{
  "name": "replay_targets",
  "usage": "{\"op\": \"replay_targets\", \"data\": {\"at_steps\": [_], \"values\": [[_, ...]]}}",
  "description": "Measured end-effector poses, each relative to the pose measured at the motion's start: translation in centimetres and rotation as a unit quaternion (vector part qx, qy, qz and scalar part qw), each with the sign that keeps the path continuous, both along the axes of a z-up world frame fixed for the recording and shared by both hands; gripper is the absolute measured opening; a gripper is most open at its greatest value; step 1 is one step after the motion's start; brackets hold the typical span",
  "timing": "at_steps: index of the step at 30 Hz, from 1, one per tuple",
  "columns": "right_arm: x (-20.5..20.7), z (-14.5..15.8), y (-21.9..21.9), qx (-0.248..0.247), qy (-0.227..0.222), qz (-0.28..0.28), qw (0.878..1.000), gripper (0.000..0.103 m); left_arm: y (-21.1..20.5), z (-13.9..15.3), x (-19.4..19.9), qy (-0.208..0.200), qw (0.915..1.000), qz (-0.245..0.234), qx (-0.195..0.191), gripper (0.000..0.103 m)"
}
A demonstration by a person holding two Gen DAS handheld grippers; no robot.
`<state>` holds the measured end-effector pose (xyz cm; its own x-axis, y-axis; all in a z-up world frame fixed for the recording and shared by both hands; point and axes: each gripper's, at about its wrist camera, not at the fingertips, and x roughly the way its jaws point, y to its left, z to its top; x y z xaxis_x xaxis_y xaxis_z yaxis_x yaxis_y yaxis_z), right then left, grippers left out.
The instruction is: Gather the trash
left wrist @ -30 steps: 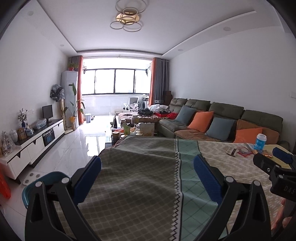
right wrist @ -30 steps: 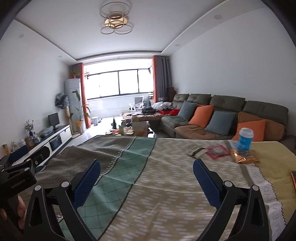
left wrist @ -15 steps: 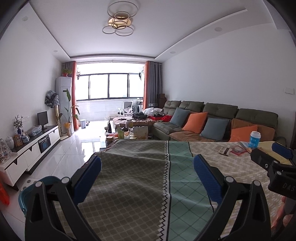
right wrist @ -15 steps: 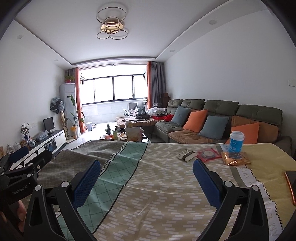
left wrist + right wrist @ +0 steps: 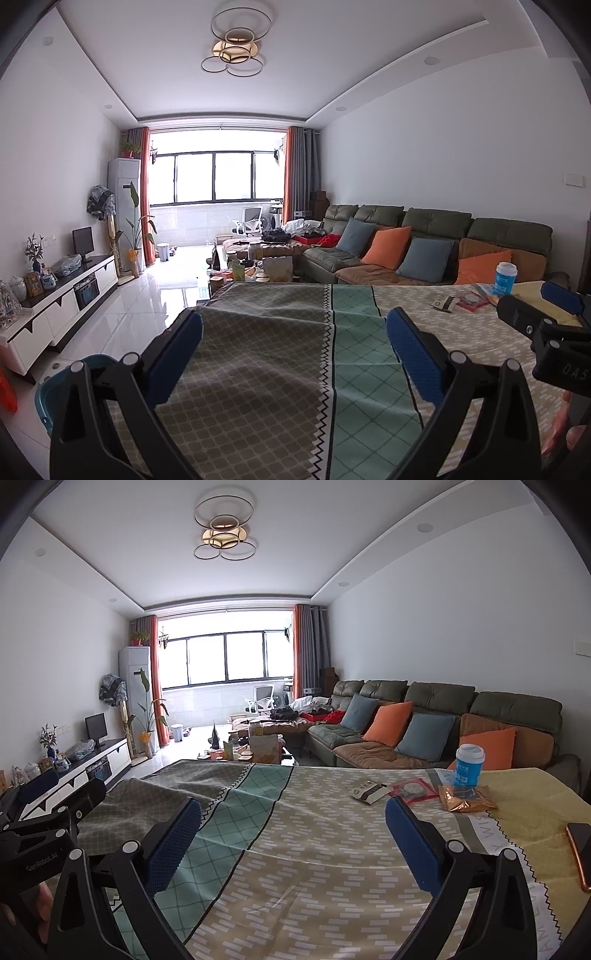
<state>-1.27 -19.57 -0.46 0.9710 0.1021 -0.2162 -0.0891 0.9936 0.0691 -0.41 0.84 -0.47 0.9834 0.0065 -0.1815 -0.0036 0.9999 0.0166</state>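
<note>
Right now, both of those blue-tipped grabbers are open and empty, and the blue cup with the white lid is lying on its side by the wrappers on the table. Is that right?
Not quite. The blue cup stands upright, as the right wrist view shows, just behind the gold wrapper. The rest holds: the left gripper and right gripper are both open and empty, and the cup is by the wrappers on the table.

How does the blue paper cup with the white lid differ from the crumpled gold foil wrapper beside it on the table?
The blue paper cup with the white lid stands upright, while the crumpled gold foil wrapper lies flat. The cup keeps a firm round shape; the wrapper is creased and irregular. The cup looks matte; the wrapper is shiny. Both rest on the patterned tablecloth, far from either claw.
</note>
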Motion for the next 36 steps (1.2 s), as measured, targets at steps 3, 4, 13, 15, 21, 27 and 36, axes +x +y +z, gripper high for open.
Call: {"op": "replay_targets", "data": {"at_steps": [3,4,13,15,21,27,36], "values": [[-0.11,0.07,0.01,-0.002,-0.001,0.000,1.000,0.099,0.10,-0.05,-0.02,-0.001,1.0000,0.001,0.001,0.100],[-0.14,0.06,0.01,-0.002,-0.002,0.000,1.000,0.099,0.12,-0.04,-0.06,-0.001,1.0000,0.001,0.001,0.100],[-0.12,0.17,-0.22,-0.001,0.000,-0.001,1.000,0.099,0.11,-0.02,-0.02,-0.001,1.0000,0.002,0.002,0.100],[-0.14,0.15,-0.23,0.000,-0.001,-0.001,1.000,0.099,0.10,-0.02,-0.04,-0.002,1.0000,0.002,0.003,0.100],[-0.02,0.14,-0.43,0.000,-0.002,-0.002,1.000,0.099,0.09,-0.01,-0.04,-0.002,1.0000,0.002,0.003,0.100],[-0.03,0.07,-0.46,0.000,0.000,-0.001,1.000,0.099,0.13,0.00,-0.04,-0.002,1.0000,0.003,0.003,0.100],[0.01,0.00,-0.55,0.000,0.002,-0.001,1.000,0.099,0.32,0.06,-0.04,-0.002,1.0000,0.006,0.003,0.100]]}}
